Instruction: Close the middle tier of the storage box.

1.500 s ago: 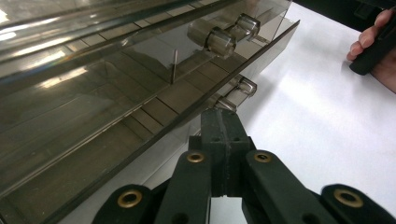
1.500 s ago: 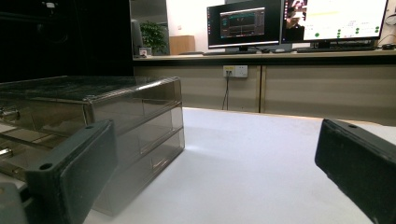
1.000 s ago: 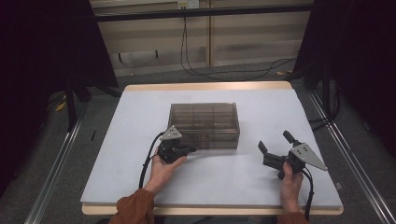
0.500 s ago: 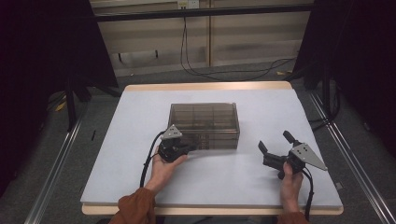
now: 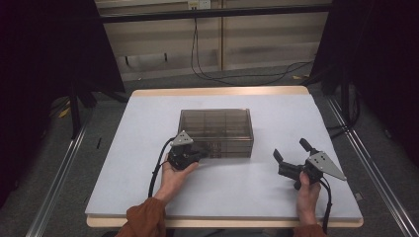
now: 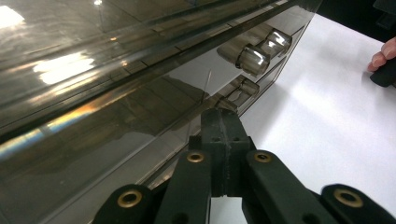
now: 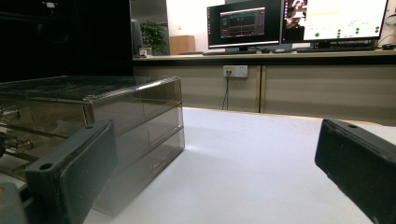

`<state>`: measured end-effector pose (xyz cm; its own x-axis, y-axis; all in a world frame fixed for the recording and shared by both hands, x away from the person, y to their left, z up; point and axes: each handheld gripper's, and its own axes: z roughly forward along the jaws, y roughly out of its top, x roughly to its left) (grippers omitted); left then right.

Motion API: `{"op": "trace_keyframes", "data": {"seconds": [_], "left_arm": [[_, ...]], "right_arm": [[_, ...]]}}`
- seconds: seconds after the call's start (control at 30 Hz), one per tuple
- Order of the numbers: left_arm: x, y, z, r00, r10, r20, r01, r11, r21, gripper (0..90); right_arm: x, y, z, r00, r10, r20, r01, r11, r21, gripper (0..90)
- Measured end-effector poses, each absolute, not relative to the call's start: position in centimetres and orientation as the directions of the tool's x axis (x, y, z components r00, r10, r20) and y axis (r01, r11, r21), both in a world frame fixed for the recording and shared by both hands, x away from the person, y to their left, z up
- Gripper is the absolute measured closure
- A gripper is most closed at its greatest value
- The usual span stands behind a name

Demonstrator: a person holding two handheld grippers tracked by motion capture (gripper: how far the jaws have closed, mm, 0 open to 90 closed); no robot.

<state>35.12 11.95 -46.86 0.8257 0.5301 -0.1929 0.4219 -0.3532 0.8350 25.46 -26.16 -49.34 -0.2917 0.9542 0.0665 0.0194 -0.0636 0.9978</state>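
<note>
Nearest the person, the right gripper [image 5: 290,154] rests on the white table [image 5: 148,128] with its jaws spread wide and nothing between them, well apart from the box. The left gripper [image 5: 200,154] has its jaws closed together, tips against the front face of the smoky clear drawer box [image 5: 216,123], beside its silver knobs [image 6: 254,58]. The box sits mid-table.
</note>
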Motion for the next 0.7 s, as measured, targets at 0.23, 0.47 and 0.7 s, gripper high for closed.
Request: {"op": "trace_keyframes", "data": {"seconds": [0.23, 0.47, 0.7], "left_arm": [[34.9, 12.1, -46.9, 0.839, 0.510, -0.189, 0.420, -0.388, 0.821, 87.1], [34.3, 13.0, -46.2, 0.851, 0.492, -0.182, 0.406, -0.397, 0.823, 77.6], [33.2, 13.8, -45.6, 0.844, 0.507, -0.174, 0.410, -0.401, 0.819, 52.4]], "right_arm": [[25.4, -26.2, -49.3, -0.295, 0.954, 0.060, 0.017, -0.057, 0.998, 0.0], [25.5, -26.2, -49.4, -0.293, 0.954, 0.067, 0.016, -0.065, 0.998, 0.0], [25.5, -26.2, -49.4, -0.293, 0.954, 0.063, 0.017, -0.061, 0.998, 0.0]]}}
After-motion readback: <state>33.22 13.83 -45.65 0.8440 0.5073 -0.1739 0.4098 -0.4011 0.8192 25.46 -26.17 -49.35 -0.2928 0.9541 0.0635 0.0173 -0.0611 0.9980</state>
